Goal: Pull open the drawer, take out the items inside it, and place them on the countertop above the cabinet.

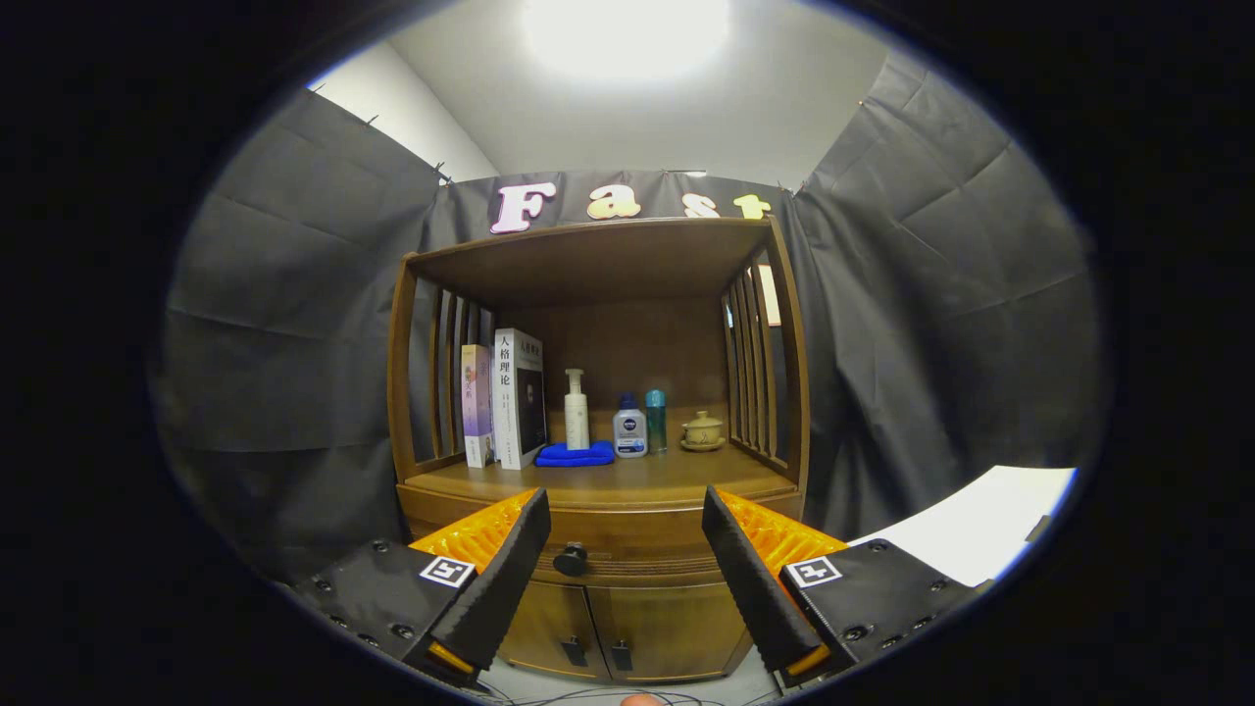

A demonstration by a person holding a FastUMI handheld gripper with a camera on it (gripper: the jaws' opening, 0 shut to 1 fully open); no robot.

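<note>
Dark brown wood cabinet, smooth, with slatted sides; it stands ahead of the gripper. On the countertop, left to right: two upright books, a folded blue cloth just in front of a white pump bottle, a squat clear bottle, a slim teal bottle, a small lidded ceramic pot. The drawer below the countertop is closed; its round black knob sits between the fingers, nearer the left one. Two cabinet doors lie below it. Fingers: black ribbed pads, orange backs. Jaws spread wide, holding nothing, clear of the drawer.
</note>
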